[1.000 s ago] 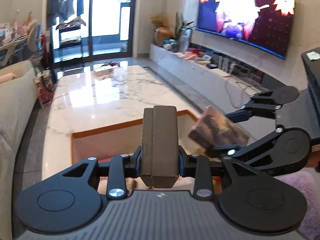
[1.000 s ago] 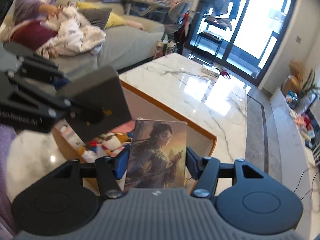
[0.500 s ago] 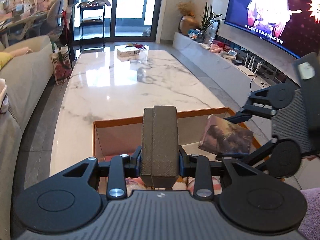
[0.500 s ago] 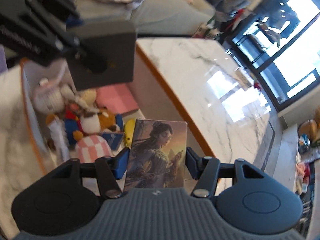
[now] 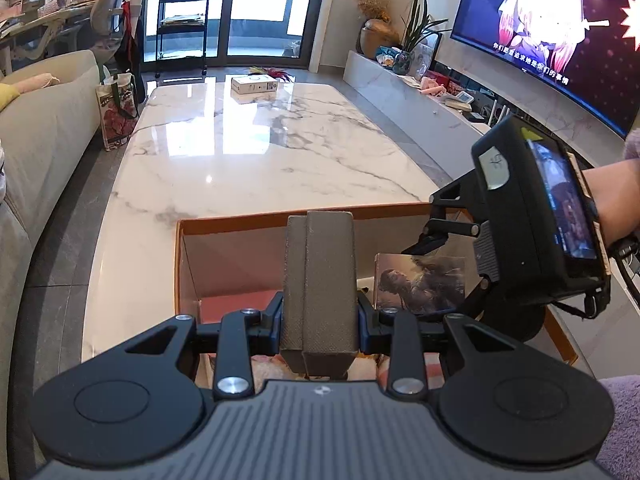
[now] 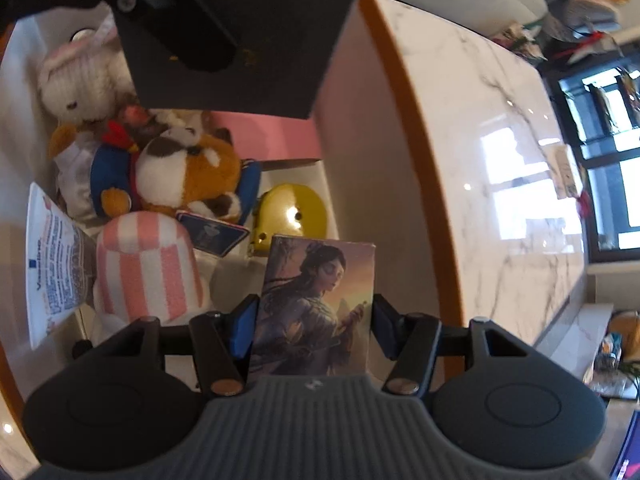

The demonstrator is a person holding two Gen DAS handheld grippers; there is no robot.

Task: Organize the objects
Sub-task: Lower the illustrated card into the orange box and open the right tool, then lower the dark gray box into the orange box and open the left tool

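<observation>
Gripping an illustrated card box (image 6: pixel 316 304) between its jaws, the right gripper (image 6: pixel 314 320) hangs inside an orange-rimmed storage box (image 6: pixel 404 128) on a marble table (image 5: pixel 256 136). Beside it the left gripper (image 5: pixel 320 320) is clamped on a dark grey box (image 5: pixel 319 280) above the same opening. Below lie plush toys (image 6: pixel 180 176), a striped pink plush (image 6: pixel 148 272) and a yellow case (image 6: pixel 290 216). This looks like the placing step; next, each box needs a free gap before its jaws part.
</observation>
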